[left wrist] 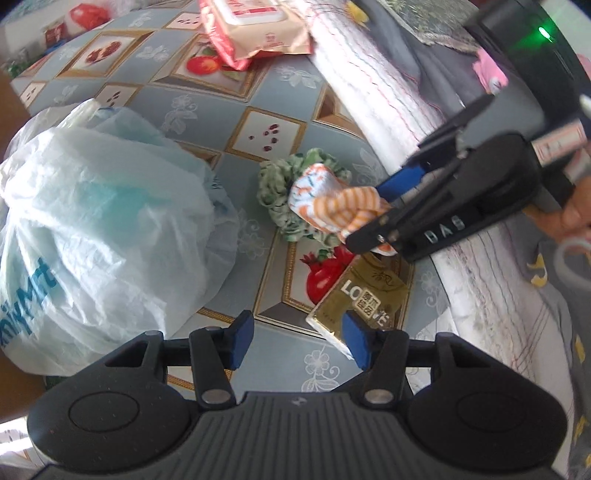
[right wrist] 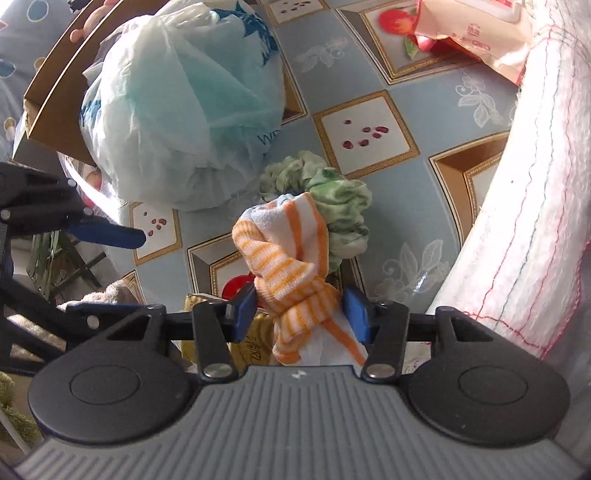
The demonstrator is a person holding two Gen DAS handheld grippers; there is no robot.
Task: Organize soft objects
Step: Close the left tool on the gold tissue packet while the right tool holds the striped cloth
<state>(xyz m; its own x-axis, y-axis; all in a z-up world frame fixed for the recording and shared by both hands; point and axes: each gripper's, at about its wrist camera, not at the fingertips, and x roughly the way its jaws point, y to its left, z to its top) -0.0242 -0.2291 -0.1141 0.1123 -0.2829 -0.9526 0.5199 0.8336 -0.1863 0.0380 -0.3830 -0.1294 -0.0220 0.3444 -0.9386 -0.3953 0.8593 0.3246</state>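
On the table (left wrist: 207, 103), under its blue oilcloth printed with pomegranates and gold-framed squares, the right gripper (right wrist: 301, 308) points steeply down with an orange-and-white striped sock (right wrist: 291, 280) between its blue fingers (right wrist: 243, 306). The left pad touches the knitted cuff; the right pad stands just beside the bunched cloth, and I cannot tell whether it presses, so the grip looks loose at best. The sock's far end rests on a green scrunchie (right wrist: 332, 199), a ruffled ring of green and white fabric lying near the middle of the table.

The left gripper (left wrist: 297, 339) hangs over the near part of the table with its fingers (left wrist: 242, 338) apart at a middling width and nothing between them. Its right finger stands in front of a gold packet (left wrist: 365, 295) printed with "LOVE", which lies flat just near of the scrunchie.

To the left sits a crumpled white plastic bag (left wrist: 88, 229) with blue lettering, bulging and close to the scrunchie but not touching it. At the far edge lies a pink pack of wet wipes (left wrist: 258, 26). Along the right side runs a thick white quilted cloth (right wrist: 535, 192) stitched with red and green lines. A hand (left wrist: 572, 206) shows at the right gripper's handle.
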